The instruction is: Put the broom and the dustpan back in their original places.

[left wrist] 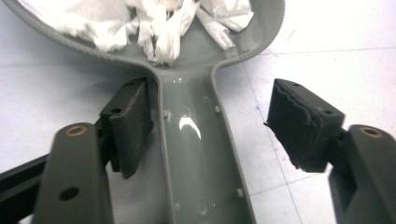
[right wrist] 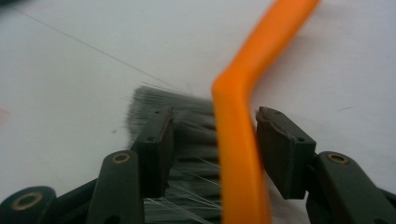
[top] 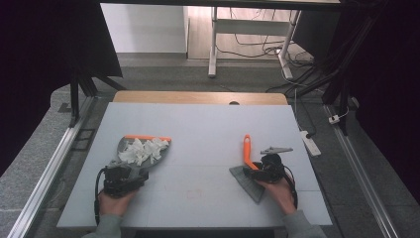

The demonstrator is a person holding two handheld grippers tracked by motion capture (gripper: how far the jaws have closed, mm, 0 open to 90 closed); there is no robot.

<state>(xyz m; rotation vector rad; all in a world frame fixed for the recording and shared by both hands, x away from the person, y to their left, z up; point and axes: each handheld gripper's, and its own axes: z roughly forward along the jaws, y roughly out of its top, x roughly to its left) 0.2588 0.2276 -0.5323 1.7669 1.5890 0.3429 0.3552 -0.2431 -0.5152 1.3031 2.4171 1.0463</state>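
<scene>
lying flat on the white table (top: 208, 124), a grey dustpan (top: 130, 156) with an orange front edge is being seen at the left of the high view; white paper scraps (top: 142, 150) are being carried in its tray; the dustpan handle (left wrist: 198, 154) is being straddled by the left gripper (left wrist: 210, 126), whose jaws are being held spread; in the left gripper view one pad is being seen just beside the handle's edge, though contact cannot be told, while the other pad is standing well apart from it, so no pinch is being applied. at the right of the high view, a hand brush (top: 249, 168) with an orange handle and grey bristles is being rested on the table; its handle (right wrist: 240, 140) is being flanked by the right gripper (right wrist: 215, 144), whose jaws are being held spread; gaps are being shown on both sides, so the brush is not being clamped; the bristles (right wrist: 187, 121) are being seen between and behind the pads. both grippers are being held by hands entering from the near table edge.
</scene>
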